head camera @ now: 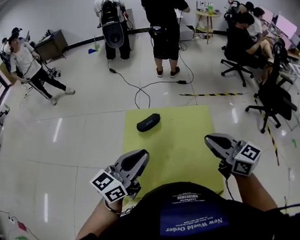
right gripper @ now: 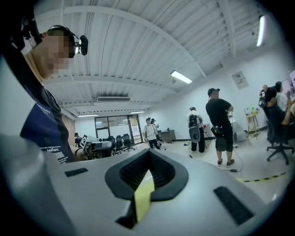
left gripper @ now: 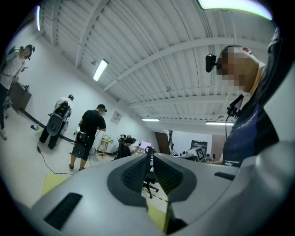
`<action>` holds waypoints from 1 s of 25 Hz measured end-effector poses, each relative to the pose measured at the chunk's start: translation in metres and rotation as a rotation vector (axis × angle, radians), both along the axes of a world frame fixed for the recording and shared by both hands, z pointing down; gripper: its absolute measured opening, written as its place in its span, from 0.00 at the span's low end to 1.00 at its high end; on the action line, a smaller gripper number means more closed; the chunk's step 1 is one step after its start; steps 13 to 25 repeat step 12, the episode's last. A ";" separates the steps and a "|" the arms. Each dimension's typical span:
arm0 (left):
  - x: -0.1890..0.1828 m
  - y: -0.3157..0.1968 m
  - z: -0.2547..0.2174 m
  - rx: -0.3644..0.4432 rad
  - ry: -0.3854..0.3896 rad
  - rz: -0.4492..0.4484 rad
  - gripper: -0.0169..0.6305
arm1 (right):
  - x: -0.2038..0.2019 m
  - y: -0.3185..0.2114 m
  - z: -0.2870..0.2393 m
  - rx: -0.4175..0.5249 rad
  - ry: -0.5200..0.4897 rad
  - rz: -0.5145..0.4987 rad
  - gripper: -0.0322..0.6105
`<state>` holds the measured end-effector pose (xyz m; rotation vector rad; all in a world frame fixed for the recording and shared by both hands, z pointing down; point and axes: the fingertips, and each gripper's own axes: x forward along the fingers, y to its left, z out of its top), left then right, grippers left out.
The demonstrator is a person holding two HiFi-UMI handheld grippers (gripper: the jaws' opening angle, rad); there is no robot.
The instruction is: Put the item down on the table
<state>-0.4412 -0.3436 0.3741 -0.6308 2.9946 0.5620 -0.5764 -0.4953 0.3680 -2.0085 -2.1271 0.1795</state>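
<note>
On tabletop [head camera: 184,139], far part: black case [head camera: 148,122], lying flat, long axis crosswise, ahead of both claws, nearer left claw [head camera: 139,158]. Left claw and right claw [head camera: 213,139]: closed, empty. Head view alone shows case; claw views show only jaws together and the room.

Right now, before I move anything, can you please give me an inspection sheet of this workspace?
Surface: yellow-green table, in front of the person.
Job's things: black pouch lies on the table's far left part, apart from both grippers.
Clutter: nothing seen on the table besides the pouch.
Grippers: left gripper and right gripper by the table's near edge, fingers shut, nothing between them.
Cables: black cable loops over the floor beyond the table.
Surroundings: standing person, office chair, striped floor tape.
</note>
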 end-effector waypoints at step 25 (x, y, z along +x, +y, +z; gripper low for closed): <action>-0.005 0.003 -0.004 0.026 -0.009 -0.015 0.09 | -0.002 0.002 -0.008 -0.027 -0.004 -0.021 0.03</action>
